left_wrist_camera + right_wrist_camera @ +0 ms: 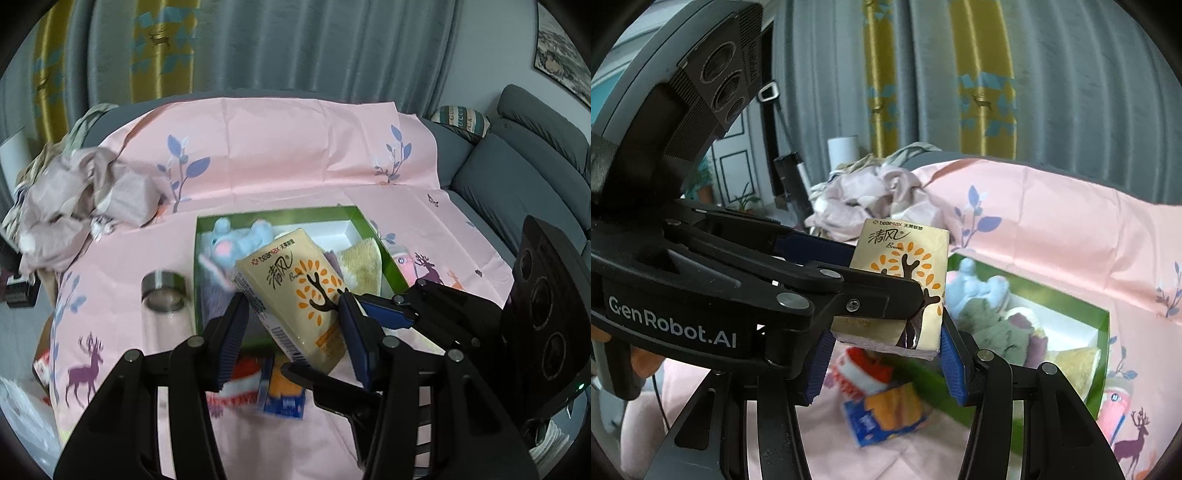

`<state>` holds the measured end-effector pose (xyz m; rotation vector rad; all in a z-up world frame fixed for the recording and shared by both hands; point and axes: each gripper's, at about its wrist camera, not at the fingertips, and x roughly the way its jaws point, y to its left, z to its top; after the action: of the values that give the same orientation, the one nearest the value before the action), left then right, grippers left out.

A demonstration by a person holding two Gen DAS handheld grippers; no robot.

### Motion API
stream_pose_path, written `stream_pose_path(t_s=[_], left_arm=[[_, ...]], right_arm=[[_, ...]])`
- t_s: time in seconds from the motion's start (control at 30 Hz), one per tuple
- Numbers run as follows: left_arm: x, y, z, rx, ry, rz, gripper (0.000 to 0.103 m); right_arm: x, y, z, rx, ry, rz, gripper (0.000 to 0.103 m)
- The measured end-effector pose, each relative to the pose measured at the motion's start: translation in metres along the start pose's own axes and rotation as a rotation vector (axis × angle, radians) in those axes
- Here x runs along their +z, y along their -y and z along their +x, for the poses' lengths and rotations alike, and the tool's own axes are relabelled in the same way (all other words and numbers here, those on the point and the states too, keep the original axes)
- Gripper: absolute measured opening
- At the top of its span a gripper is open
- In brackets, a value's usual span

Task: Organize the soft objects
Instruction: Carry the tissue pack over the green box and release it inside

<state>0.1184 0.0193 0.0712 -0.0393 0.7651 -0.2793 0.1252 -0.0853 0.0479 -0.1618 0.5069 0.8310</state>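
clothes lie heaped at left, unsorted. beside them the box already holds a plush and towel. tissue pack hangs above it, pinched by both left gripper and right gripper.

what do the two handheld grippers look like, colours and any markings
Both are black plastic linkage frames with silver pivot pins and ribbed blue finger pads. The left gripper bears white "GenRobot.AI" lettering, with a curved grey housing behind carrying round lenses. The right gripper has a similar lens-studded housing. No sleeves visible.
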Motion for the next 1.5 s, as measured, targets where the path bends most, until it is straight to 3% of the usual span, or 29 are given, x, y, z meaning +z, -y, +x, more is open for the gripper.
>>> stream_pose_path(t_s=[0.17, 0.77, 1.0, 1.27, 1.37, 1.43, 1.5], left_arm=[[0.019, -0.004, 0.028, -0.014, -0.024, 0.023, 0.050], [0.050, -0.033, 0.112, -0.043, -0.104, -0.051, 0.050], [0.046, -0.048, 0.137, -0.075, -0.170, -0.138, 0.052], [0.043, -0.046, 0.153, -0.070, -0.207, -0.156, 0.052], [0.042, -0.046, 0.160, -0.056, -0.234, -0.162, 0.060], [0.041, -0.048, 0.163, -0.039, -0.249, -0.167, 0.079], [0.039, -0.047, 0.161, -0.026, -0.247, -0.162, 0.080]], right_arm=[[0.005, 0.024, 0.016, -0.013, -0.007, 0.026, 0.054], [0.009, 0.080, 0.084, -0.077, -0.145, 0.163, 0.054], [0.004, 0.090, 0.102, -0.090, -0.242, 0.192, 0.055], [-0.005, 0.099, 0.116, -0.095, -0.320, 0.233, 0.055], [-0.007, 0.100, 0.119, -0.100, -0.332, 0.235, 0.057], [-0.010, 0.102, 0.120, -0.108, -0.346, 0.238, 0.063], [-0.013, 0.102, 0.119, -0.138, -0.355, 0.227, 0.067]])
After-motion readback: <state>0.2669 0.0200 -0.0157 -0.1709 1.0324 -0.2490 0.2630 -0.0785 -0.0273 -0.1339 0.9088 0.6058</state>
